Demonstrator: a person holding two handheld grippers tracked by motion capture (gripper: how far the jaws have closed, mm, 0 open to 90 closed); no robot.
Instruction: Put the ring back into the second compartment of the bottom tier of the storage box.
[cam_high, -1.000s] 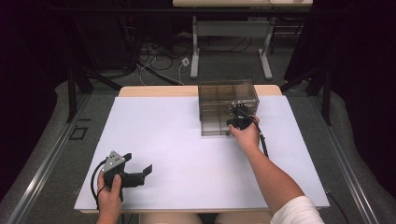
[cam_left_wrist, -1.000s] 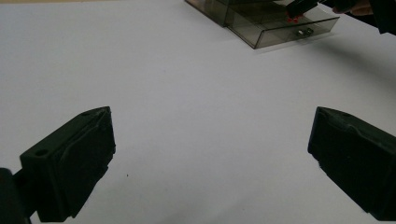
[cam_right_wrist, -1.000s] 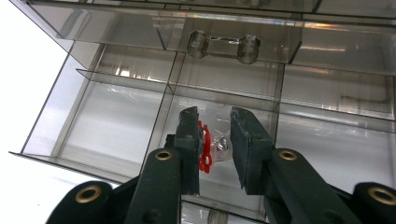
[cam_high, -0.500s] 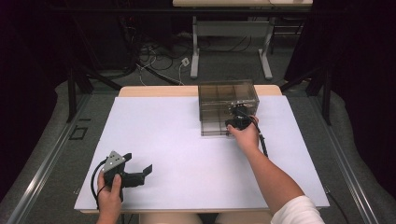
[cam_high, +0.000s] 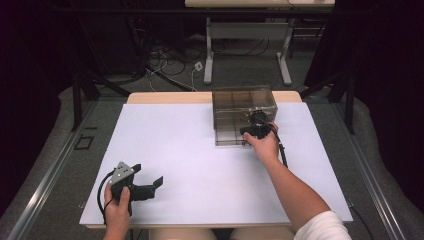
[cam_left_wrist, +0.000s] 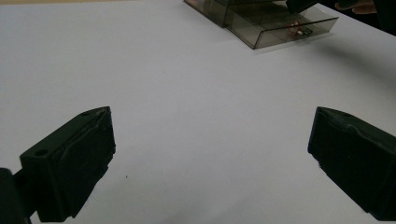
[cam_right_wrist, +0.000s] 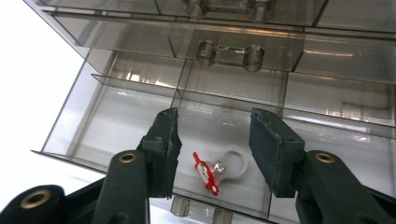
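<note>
A white table top (cam_high: 200, 165) occupies the centre of the high view, with a strip of bare wood along its far edge. Beyond it, in the upper part of the frame, lie grey floor, loose cables and the legs of a second table.

A smoked clear plastic drawer cabinet (cam_high: 244, 107) stands at the upper centre-right of the table. Its bottom drawer (cam_right_wrist: 224, 140) is pulled out toward the person; in the right gripper view it is seen divided into compartments by clear walls.

The person's right forearm enters from the lower right of the high view, and the right hand (cam_high: 264, 146) holds the right gripper (cam_high: 255, 131) at the open drawer. In the right gripper view its two black jaws stand apart with a clear gap, clamped on nothing, poised over a front compartment.

In that compartment lies a small clear ring with a red tab (cam_right_wrist: 217, 170), resting on the drawer floor between the two jaws as seen, touching neither.

The left hand (cam_high: 119, 210) holds the left gripper (cam_high: 150, 186) at the lower left of the high view, low over the white surface. In the left gripper view its jaws are spread wide, with bare table between them, well apart from the cabinet at the upper right of that frame.
</note>
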